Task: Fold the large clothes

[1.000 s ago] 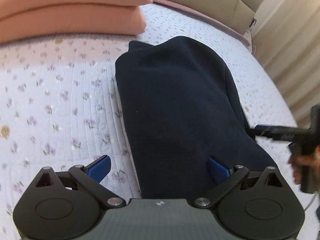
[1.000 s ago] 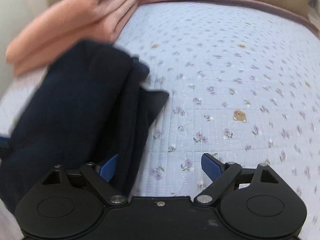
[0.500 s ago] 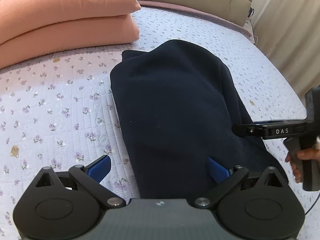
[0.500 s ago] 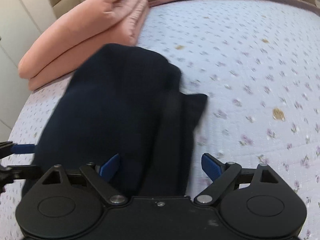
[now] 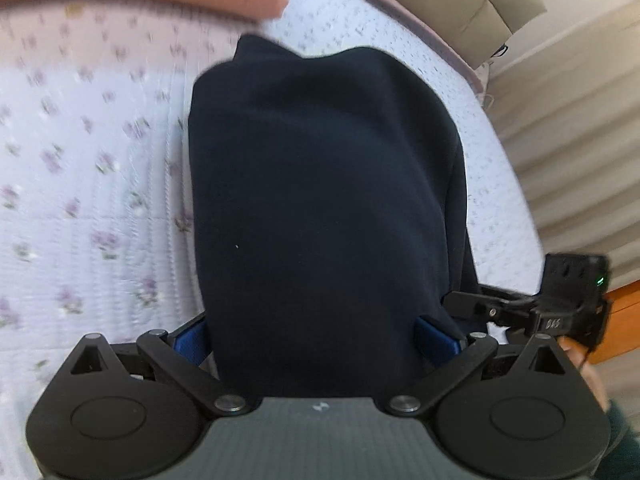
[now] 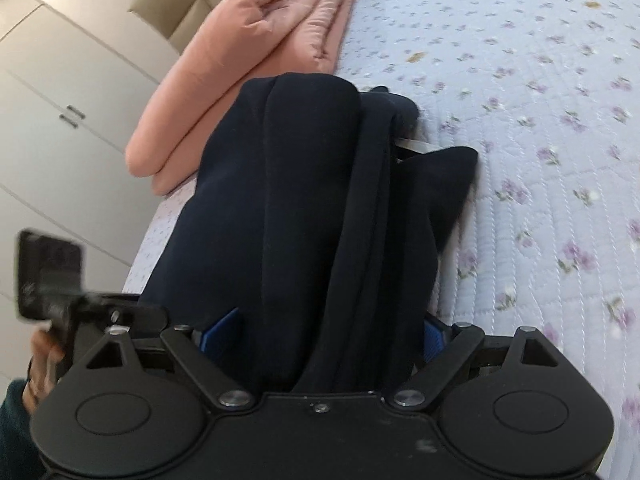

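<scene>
both grippers, left [image 5: 316,340] and right [image 6: 328,332], wide around navy garment [image 5: 320,184]

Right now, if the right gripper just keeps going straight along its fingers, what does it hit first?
The navy garment. It already lies between the right gripper's open fingers, so almost any advance pushes into the folded cloth. Beyond it, up and to the left, sits the folded pink blanket; depth is unclear.

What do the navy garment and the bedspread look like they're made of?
Navy garment: probably thick fleece or sweatshirt knit; matte, soft rounded folds, no sheen. Bedspread: looks like quilted cotton, matte, with stitched lines and a small purple floral print.
</scene>
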`<action>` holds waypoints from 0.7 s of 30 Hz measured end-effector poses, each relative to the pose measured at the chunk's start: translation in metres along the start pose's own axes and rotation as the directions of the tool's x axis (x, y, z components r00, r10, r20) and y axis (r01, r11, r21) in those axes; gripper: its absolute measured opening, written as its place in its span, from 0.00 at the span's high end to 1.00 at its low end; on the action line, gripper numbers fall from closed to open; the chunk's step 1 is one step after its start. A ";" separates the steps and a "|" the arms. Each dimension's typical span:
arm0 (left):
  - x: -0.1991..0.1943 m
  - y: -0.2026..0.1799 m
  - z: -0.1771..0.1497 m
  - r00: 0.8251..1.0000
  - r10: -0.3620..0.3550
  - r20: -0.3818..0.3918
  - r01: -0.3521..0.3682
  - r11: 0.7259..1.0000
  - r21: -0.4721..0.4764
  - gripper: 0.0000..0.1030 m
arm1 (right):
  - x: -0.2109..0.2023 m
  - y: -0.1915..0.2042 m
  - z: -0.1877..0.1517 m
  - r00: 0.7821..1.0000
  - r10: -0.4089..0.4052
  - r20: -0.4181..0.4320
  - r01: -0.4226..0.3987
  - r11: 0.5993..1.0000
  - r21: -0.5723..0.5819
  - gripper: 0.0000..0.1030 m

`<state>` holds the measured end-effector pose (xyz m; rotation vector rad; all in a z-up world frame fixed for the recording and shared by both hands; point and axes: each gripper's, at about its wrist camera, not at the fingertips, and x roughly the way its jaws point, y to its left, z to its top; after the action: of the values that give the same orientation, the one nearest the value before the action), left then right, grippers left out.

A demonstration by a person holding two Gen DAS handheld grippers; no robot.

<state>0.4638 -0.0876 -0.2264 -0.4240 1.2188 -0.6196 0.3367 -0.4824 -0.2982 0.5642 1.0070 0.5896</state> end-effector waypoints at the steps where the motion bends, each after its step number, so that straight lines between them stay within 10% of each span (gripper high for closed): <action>1: 0.004 0.004 0.002 1.000 -0.025 -0.011 0.025 1.000 -0.016 0.00 | 0.001 -0.003 0.001 1.000 0.014 -0.002 -0.014 1.000 0.008 0.00; 21: 0.020 -0.005 0.012 1.000 -0.011 -0.026 0.012 0.998 0.054 0.00 | 0.005 0.021 0.007 0.995 -0.063 -0.074 0.069 0.994 0.084 0.04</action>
<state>0.4783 -0.1042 -0.2341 -0.3787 1.2219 -0.6682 0.3410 -0.4649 -0.2846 0.5870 1.1186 0.5122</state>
